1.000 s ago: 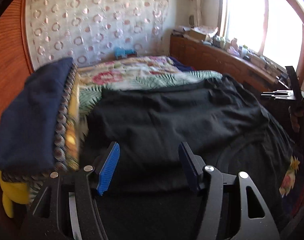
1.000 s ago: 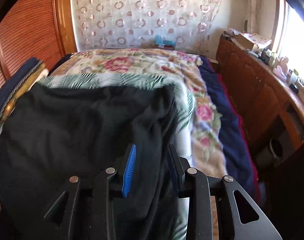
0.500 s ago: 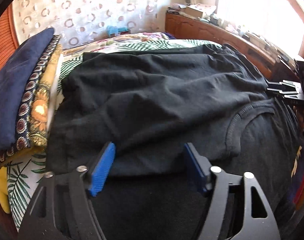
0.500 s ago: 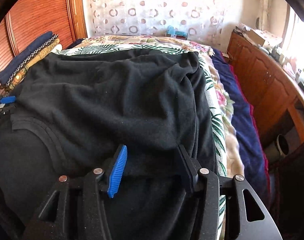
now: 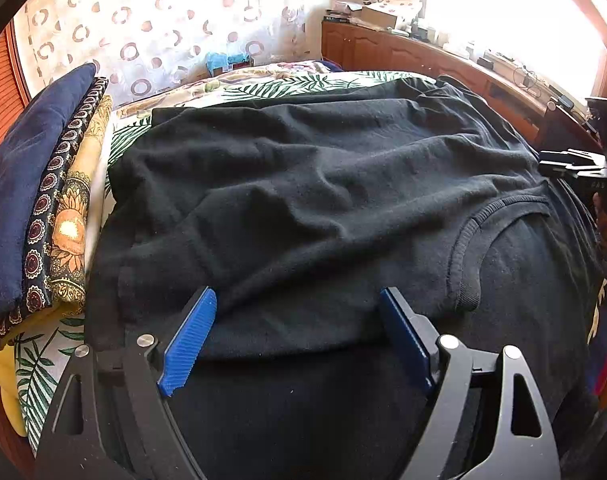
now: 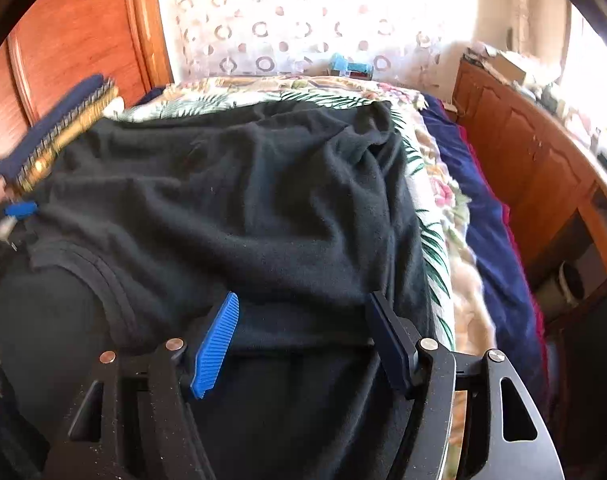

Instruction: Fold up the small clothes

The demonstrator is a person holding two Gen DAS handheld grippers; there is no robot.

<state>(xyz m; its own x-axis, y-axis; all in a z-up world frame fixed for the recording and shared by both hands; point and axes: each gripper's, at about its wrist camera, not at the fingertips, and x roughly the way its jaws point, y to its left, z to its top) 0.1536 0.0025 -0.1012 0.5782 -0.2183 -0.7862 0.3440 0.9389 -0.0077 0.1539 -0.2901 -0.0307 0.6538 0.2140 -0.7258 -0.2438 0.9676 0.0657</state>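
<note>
A black T-shirt (image 5: 323, 200) lies on the bed, its far half folded toward me over the near half, the ribbed collar (image 5: 463, 248) showing at the right. It also shows in the right wrist view (image 6: 231, 208). My left gripper (image 5: 295, 332) is open, its blue pads either side of the folded edge, holding nothing. My right gripper (image 6: 303, 332) is open in the same way over the shirt's right side. The right gripper's body shows at the right edge of the left wrist view (image 5: 579, 164).
A stack of folded cloths (image 5: 35, 200), navy on top and patterned below, lies at the left. The leaf and flower bedspread (image 5: 263, 84) shows beyond the shirt. A wooden cabinet (image 6: 543, 160) runs along the right under the window. A wooden headboard (image 6: 75, 40) stands at the left.
Both grippers came down toward the bed and opened wider. The right gripper, shut on the shirt a second ago, has let go. The folded shirt half now lies flat.
</note>
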